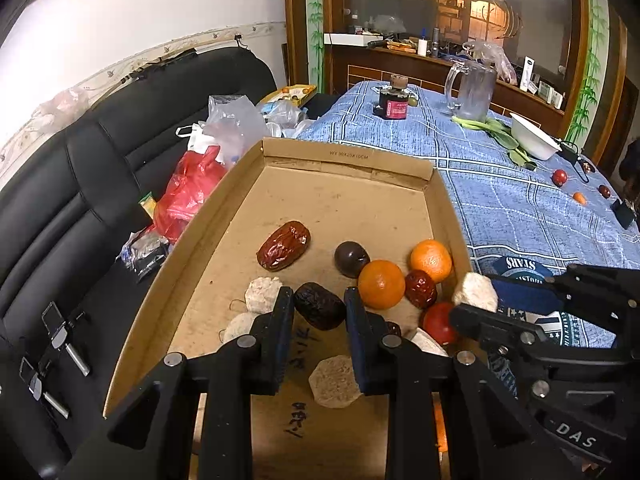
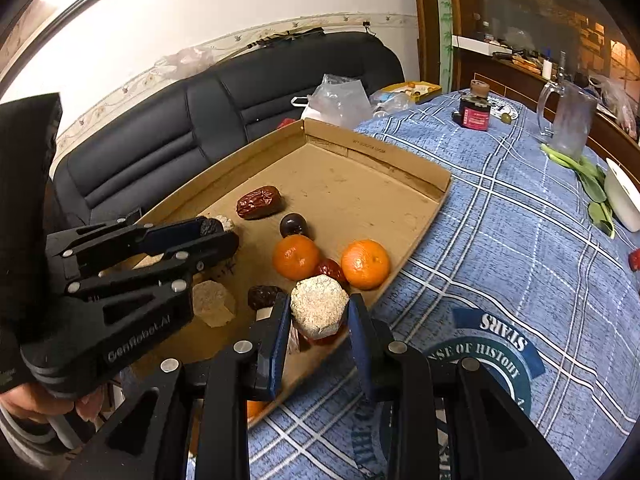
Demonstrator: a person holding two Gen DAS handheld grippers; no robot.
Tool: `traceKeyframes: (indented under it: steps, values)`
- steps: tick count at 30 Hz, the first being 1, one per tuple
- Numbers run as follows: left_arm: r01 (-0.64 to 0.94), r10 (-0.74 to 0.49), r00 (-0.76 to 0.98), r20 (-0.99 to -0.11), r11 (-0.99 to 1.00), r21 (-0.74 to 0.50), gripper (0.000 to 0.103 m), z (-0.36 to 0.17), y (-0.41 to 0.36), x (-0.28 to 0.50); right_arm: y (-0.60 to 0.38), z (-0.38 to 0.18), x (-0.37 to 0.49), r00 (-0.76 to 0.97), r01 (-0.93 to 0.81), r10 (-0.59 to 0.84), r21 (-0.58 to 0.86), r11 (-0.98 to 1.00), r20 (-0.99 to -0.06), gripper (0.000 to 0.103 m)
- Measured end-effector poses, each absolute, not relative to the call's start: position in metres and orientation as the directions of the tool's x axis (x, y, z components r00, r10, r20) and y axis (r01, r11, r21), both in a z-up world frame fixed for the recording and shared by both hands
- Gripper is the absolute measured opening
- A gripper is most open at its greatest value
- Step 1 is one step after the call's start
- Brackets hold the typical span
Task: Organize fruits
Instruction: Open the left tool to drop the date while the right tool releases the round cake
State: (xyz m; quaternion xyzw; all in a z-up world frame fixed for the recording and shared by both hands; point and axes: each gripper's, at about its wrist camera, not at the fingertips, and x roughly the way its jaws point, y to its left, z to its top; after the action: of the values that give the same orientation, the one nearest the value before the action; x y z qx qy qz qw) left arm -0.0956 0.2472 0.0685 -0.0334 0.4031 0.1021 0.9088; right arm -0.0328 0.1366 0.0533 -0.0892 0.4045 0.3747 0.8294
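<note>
Landmark = cardboard tray [image 1: 348,160], sitting on the counter [image 1: 520,208] at its left edge, sofa [image 1: 100,168] beyond that edge. In the tray: big date [image 1: 283,245] nearest the middle, plum [image 1: 351,259] to its right, two oranges [image 1: 381,284] by the right wall with a small date [image 1: 421,289] between them. Rice cakes [image 1: 262,294] along the near end. Left tongs [image 1: 318,308] inside the tray, straddling a dark date [image 1: 320,311]. Right tongs [image 2: 318,312] over the tray's near right corner, around a rice cake [image 2: 319,305]. Mug [image 1: 474,90], jar [image 1: 392,98] and bowl [image 1: 532,136] stand on the counter well behind the tray.
</note>
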Motion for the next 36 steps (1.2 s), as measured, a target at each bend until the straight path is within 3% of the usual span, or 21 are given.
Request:
traceKeyframes:
  steps: [23,25,29,30,33,36]
  values:
    - [-0.257,0.220,0.642,-0.735,0.964,0.064,0.025,0.058,0.250,-0.089,0.161,0.034,-0.024,0.405,-0.705,0.549,0.133,0.697,-0.731,0.035]
    - [-0.259,0.212,0.646,-0.733,0.964,0.051,0.030,0.059,0.251,-0.090,0.156,0.036,-0.023,0.403,-0.698,0.556,0.148,0.700,-0.727,0.041]
    - [-0.297,0.251,0.663,-0.705,0.953,0.060,0.073,0.066,0.254,-0.098,0.142,0.043,-0.023,0.414,-0.685,0.569,0.169,0.709,-0.711,0.043]
    - [-0.301,0.249,0.670,-0.699,0.952,0.051,0.079,0.068,0.255,-0.101,0.138,0.045,-0.024,0.419,-0.679,0.572,0.174,0.713,-0.705,0.045]
    - [-0.301,0.230,0.681,-0.695,0.953,0.021,0.082,0.072,0.254,-0.106,0.126,0.054,-0.031,0.444,-0.659,0.588,0.199,0.725,-0.676,0.058]
    - [-0.294,0.242,0.690,-0.682,0.955,0.042,0.083,0.073,0.246,-0.109,0.117,0.063,-0.039,0.478,-0.646,0.591,0.197,0.738,-0.650,0.062]
